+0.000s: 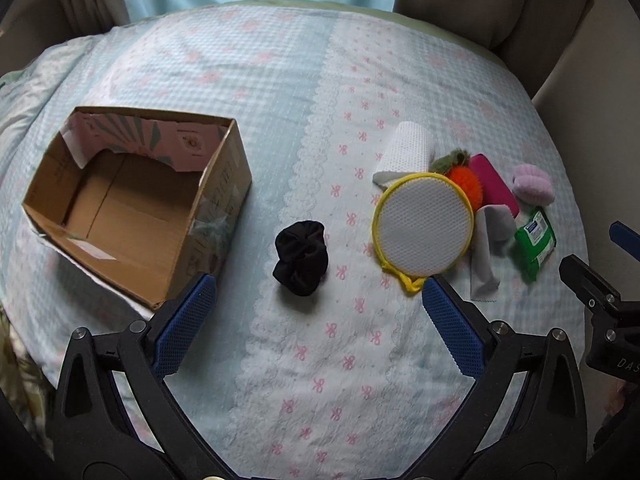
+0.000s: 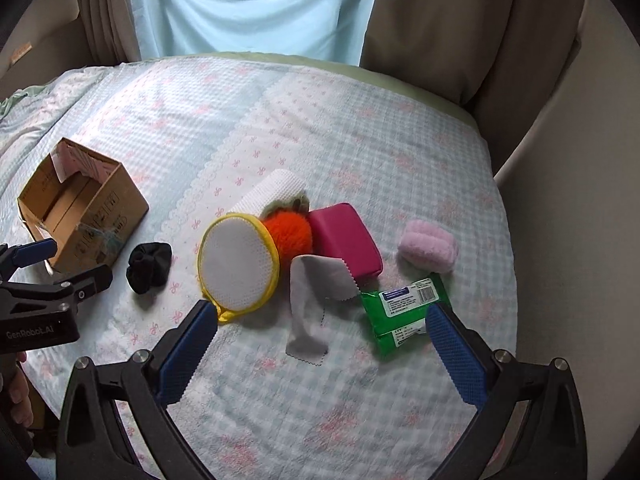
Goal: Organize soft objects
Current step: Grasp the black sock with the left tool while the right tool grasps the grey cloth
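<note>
My left gripper (image 1: 318, 294) is open and empty above the bed, just short of a black scrunchie (image 1: 301, 257). An open, empty cardboard box (image 1: 132, 204) lies to its left. My right gripper (image 2: 320, 316) is open and empty over a grey cloth (image 2: 316, 292). Around it lie a yellow-rimmed mesh pad (image 2: 237, 264), an orange plush ball (image 2: 290, 230), a magenta sponge (image 2: 346, 238), a pink fluffy scrunchie (image 2: 429, 250), a green wipes pack (image 2: 404, 312) and a white mesh roll (image 2: 272, 192). The pile also shows in the left wrist view, with the mesh pad (image 1: 424, 226) nearest.
The bed has a blue checked quilt (image 1: 304, 360) with pink bows. Beige curtains (image 2: 460, 20) and a light blue curtain (image 2: 256, 4) hang behind it. A wall (image 2: 568, 240) runs along the bed's right edge. The left gripper's body (image 2: 44, 304) shows at the right view's left.
</note>
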Demonstrator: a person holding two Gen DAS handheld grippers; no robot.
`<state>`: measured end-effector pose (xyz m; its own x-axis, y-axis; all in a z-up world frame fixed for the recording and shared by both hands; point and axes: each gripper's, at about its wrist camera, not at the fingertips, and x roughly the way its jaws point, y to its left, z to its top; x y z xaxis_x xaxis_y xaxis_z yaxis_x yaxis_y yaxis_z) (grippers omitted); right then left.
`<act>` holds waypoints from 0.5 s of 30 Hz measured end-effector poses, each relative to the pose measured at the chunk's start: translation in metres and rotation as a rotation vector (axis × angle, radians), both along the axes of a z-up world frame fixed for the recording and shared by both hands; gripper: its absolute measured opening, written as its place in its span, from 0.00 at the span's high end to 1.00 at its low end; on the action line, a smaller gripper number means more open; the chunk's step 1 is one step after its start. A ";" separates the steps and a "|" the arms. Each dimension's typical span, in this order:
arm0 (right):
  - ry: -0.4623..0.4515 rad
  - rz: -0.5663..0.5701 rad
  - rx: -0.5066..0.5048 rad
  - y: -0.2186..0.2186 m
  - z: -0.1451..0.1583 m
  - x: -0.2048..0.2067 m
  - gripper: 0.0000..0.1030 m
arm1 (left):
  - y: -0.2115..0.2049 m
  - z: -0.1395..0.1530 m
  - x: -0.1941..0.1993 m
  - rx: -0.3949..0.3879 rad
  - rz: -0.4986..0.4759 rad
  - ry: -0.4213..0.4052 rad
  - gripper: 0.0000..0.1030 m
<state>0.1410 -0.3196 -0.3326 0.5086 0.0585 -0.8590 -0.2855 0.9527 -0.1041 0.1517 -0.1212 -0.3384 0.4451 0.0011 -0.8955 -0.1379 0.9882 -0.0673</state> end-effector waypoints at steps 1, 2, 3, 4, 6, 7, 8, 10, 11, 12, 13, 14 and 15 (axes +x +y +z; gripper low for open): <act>0.001 0.011 -0.002 0.000 -0.012 0.003 0.00 | -0.001 -0.014 0.004 -0.001 0.010 0.010 0.01; 0.005 0.023 -0.007 0.000 -0.024 0.007 0.00 | -0.002 -0.027 0.007 0.004 0.019 0.017 0.01; 0.012 0.035 -0.013 0.001 -0.037 0.010 0.00 | -0.002 -0.040 0.011 0.012 0.027 0.023 0.01; 0.019 0.046 -0.022 0.001 -0.049 0.014 0.00 | -0.003 -0.054 0.015 0.024 0.029 0.032 0.01; 0.031 0.072 -0.045 0.002 -0.074 0.020 0.01 | -0.006 -0.082 0.023 0.057 0.030 0.059 0.03; 0.036 0.085 -0.059 0.003 -0.084 0.023 0.03 | -0.007 -0.095 0.026 0.066 0.031 0.073 0.03; 0.040 0.098 -0.067 0.003 -0.093 0.025 0.04 | -0.007 -0.106 0.030 0.069 0.031 0.084 0.04; 0.052 0.121 -0.076 0.004 -0.107 0.030 0.04 | -0.006 -0.124 0.036 0.074 0.028 0.099 0.08; 0.058 0.132 -0.074 0.005 -0.112 0.032 0.04 | -0.005 -0.130 0.040 0.076 0.024 0.105 0.10; 0.063 0.145 -0.071 0.006 -0.116 0.034 0.06 | -0.005 -0.136 0.044 0.081 0.021 0.109 0.13; 0.068 0.158 -0.068 0.007 -0.118 0.037 0.08 | -0.004 -0.140 0.048 0.083 0.019 0.115 0.14; 0.076 0.170 -0.066 0.008 -0.120 0.040 0.09 | -0.002 -0.143 0.051 0.085 0.020 0.119 0.17; 0.082 0.181 -0.067 0.010 -0.123 0.042 0.13 | 0.000 -0.145 0.055 0.086 0.023 0.122 0.19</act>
<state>0.1835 -0.3093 -0.4555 0.4235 0.0839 -0.9020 -0.4618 0.8766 -0.1353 0.2063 -0.1216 -0.4835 0.3322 0.0886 -0.9390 -0.1626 0.9861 0.0356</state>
